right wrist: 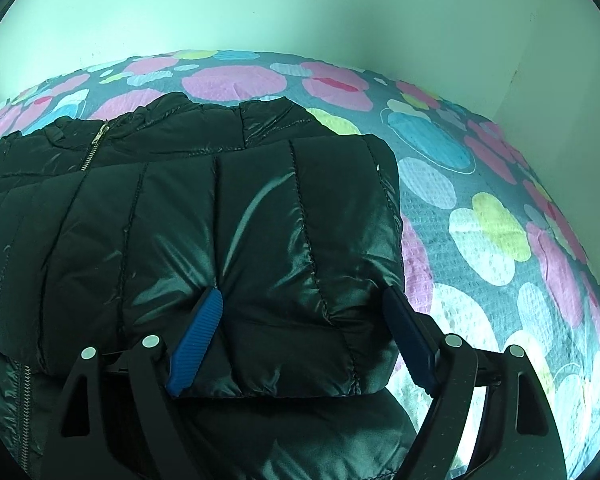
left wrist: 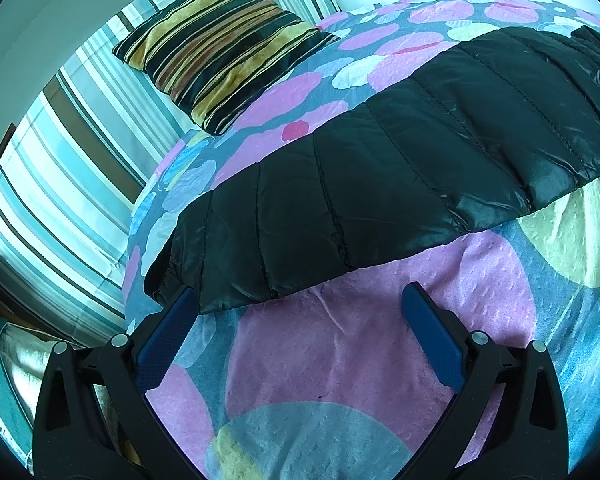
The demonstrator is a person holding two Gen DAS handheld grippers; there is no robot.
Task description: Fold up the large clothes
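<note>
A shiny black quilted puffer jacket (left wrist: 400, 160) lies on a bed with a flowered cover (left wrist: 340, 360). In the left wrist view my left gripper (left wrist: 296, 296) is open, low over the cover at the jacket's near edge, its left finger (left wrist: 168, 332) touching the hem corner. In the right wrist view the jacket (right wrist: 180, 220) is folded over itself, with a gold zipper (right wrist: 96, 144) at the far left. My right gripper (right wrist: 304, 300) is open, its fingers spread around the folded corner of the jacket, one pad (right wrist: 198, 340) lying on top of the fabric.
A striped velvet cushion (left wrist: 220, 56) and a striped pillow (left wrist: 60, 184) lie at the head of the bed on the left. A pale wall (right wrist: 300, 12) runs behind the bed. The flowered cover (right wrist: 500, 220) extends to the right of the jacket.
</note>
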